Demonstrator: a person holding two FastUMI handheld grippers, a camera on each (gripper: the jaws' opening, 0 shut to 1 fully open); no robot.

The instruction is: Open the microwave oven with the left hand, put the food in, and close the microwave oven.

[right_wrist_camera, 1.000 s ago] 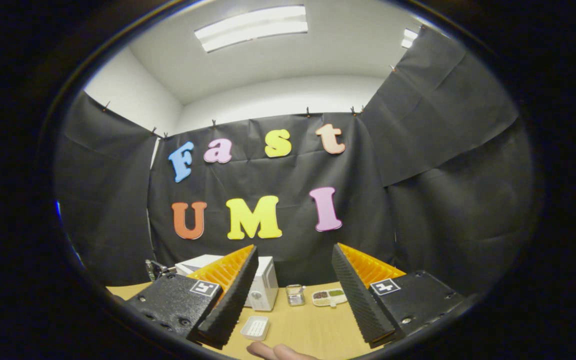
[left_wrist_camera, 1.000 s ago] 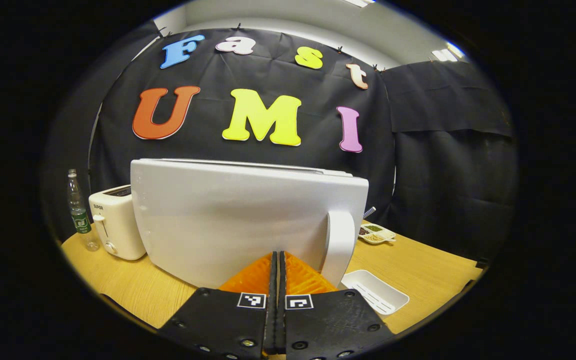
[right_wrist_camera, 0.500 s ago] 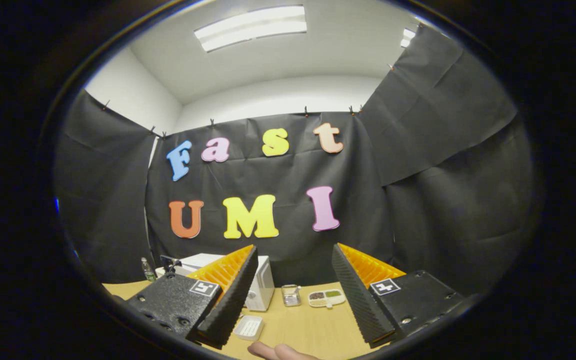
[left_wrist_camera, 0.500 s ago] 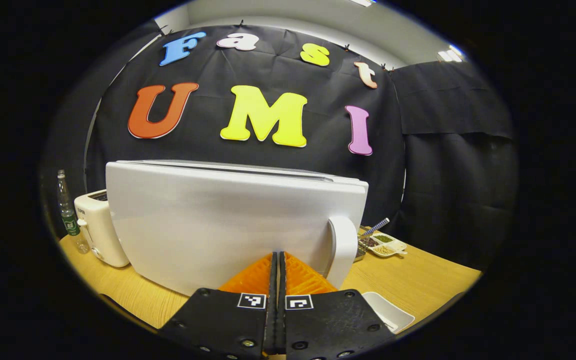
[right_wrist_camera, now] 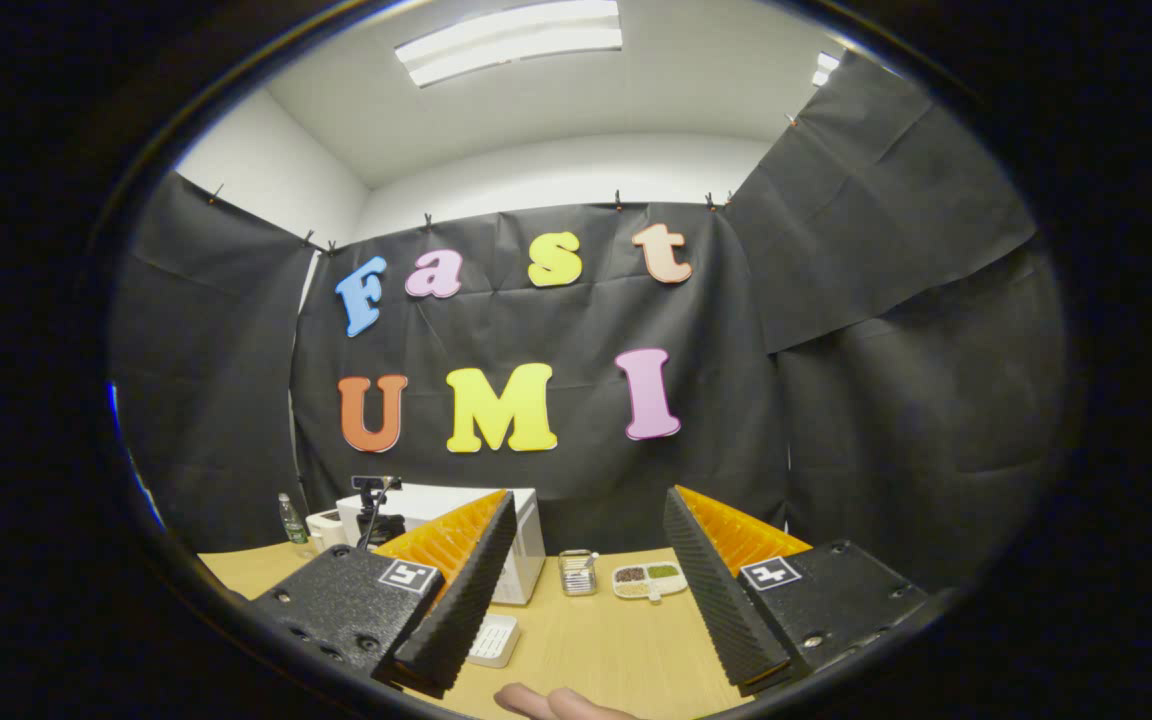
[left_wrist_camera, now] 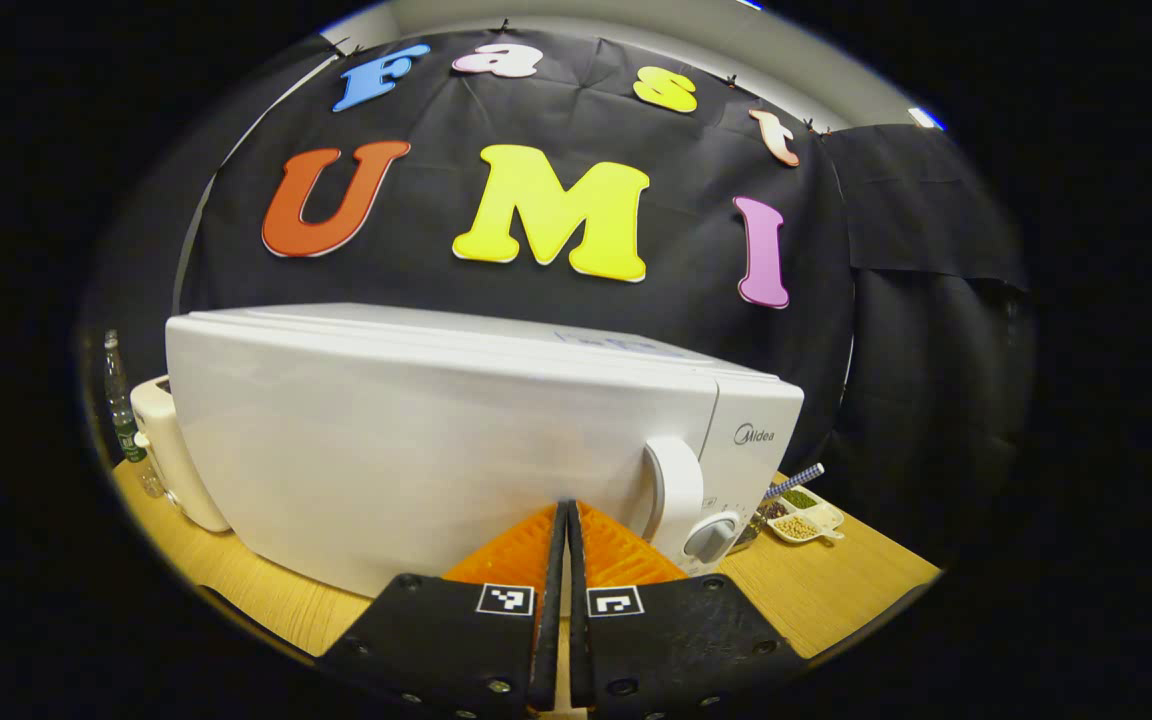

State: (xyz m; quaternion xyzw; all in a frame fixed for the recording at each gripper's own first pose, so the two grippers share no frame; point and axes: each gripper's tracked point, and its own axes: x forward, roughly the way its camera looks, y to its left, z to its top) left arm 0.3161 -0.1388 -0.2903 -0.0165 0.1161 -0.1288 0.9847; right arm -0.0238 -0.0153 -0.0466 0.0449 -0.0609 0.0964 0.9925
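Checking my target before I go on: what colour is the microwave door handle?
White, like the microwave itself. The handle shows best in the left gripper view.

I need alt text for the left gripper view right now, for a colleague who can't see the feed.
The left gripper, jaws together, is up against the white microwave oven door, beside its handle. A toaster and bottle stand left of it, a divided dish to its right.

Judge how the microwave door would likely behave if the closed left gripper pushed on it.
The door looks broad, flat and rigid, so it would probably swing rather than flex. The left gripper presses near the handle, far from the hinge side, so probably light effort.
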